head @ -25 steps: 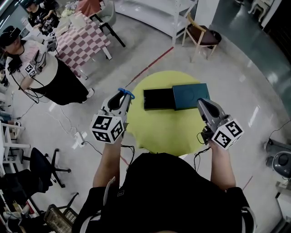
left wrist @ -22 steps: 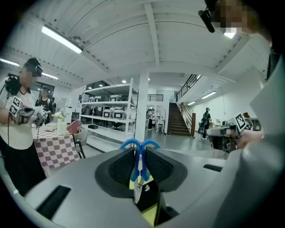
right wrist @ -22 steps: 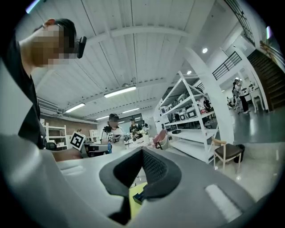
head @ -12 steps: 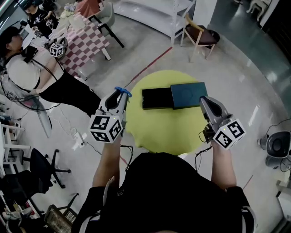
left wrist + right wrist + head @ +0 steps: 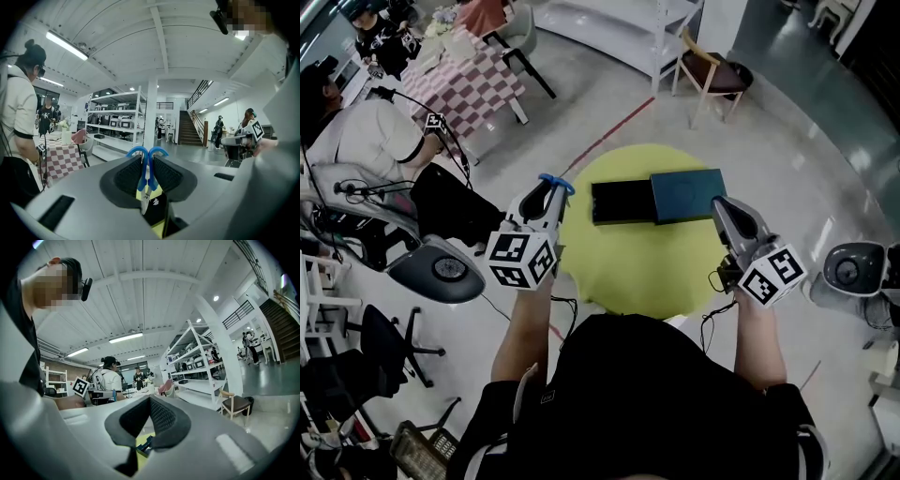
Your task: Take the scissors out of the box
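Observation:
The scissors (image 5: 557, 182) have blue handles and are pinched upright between the jaws of my left gripper (image 5: 551, 193), over the left rim of the round yellow table (image 5: 637, 267). In the left gripper view the blue handles of the scissors (image 5: 143, 168) and the metal blades show between the pads of the left gripper (image 5: 148, 159). The black box tray (image 5: 622, 202) lies open on the table, with its teal lid (image 5: 687, 195) beside it on the right. My right gripper (image 5: 719, 208) hovers by the lid's right end, its pads (image 5: 161, 416) meeting at the tip with nothing held.
Round grey device bases stand on the floor at the left (image 5: 441, 270) and at the right (image 5: 853, 270). People sit by a checked table (image 5: 473, 84) at the back left. A wooden chair (image 5: 712, 75) and white shelving (image 5: 619, 28) stand behind the yellow table.
Both grippers have stayed nearly still, the scissors still in the left one. The person at the left moved back, and grey device bases came into view at both sides.

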